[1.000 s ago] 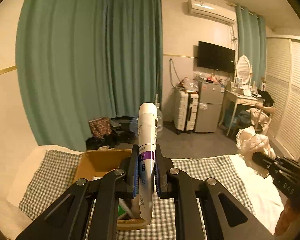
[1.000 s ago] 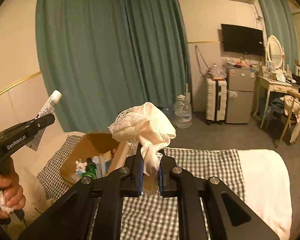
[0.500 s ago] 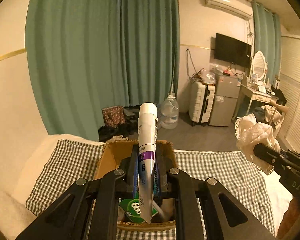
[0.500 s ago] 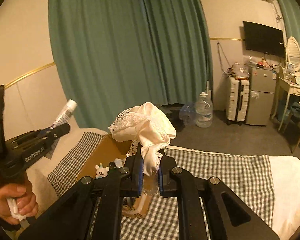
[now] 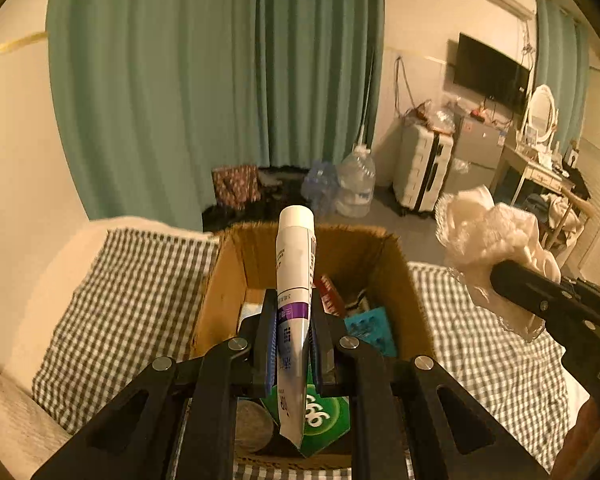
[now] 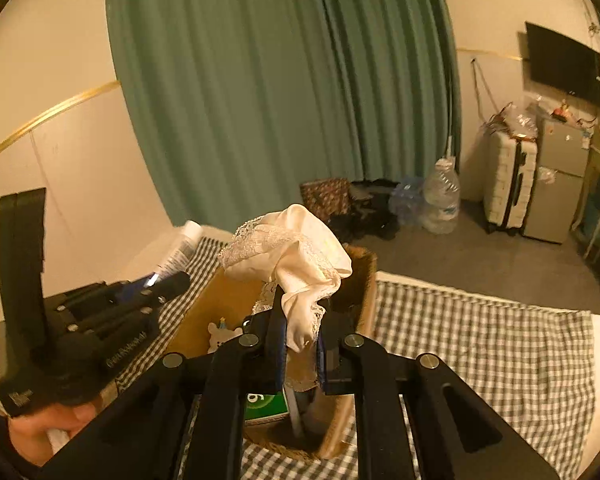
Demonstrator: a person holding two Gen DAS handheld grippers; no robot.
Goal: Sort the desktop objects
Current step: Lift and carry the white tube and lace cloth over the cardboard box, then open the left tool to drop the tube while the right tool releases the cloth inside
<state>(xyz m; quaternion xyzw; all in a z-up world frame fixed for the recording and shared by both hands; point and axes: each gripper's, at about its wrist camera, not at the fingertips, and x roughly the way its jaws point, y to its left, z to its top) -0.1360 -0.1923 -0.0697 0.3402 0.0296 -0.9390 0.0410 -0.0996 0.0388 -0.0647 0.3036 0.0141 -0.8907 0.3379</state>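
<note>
I am holding a white tube (image 5: 294, 280) upright in my left gripper (image 5: 293, 344), its fingers (image 5: 269, 344) clenched on the lower, purple-banded part while the white cap end is pointing up. The tube's crimped tail is hanging down below the fingers, over the open cardboard box (image 5: 220, 292). My left gripper is sitting directly above that box, which is resting on a checked cloth (image 5: 120, 300). Inside the box I am seeing a green packet (image 5: 326, 416), a blue-green patterned item (image 5: 370, 330) and something red (image 5: 330, 298) near the far wall; the rest of the contents are too dim for me to name, though one may be a round tin lid.

My right gripper (image 6: 300, 340) is clenching a bunched cream cloth with lace trim (image 6: 296, 248), the fabric spilling up and over the fingers. From the right wrist view it is hovering over the near right part of the same box (image 6: 366, 292), where a small white toy figure (image 6: 222, 332) is lying against the left inner wall. In the left wrist view the cloth bundle (image 5: 488, 240) is showing to the right of the box, above the checked cloth. Green curtains (image 5: 220, 80) are hanging behind.
</note>
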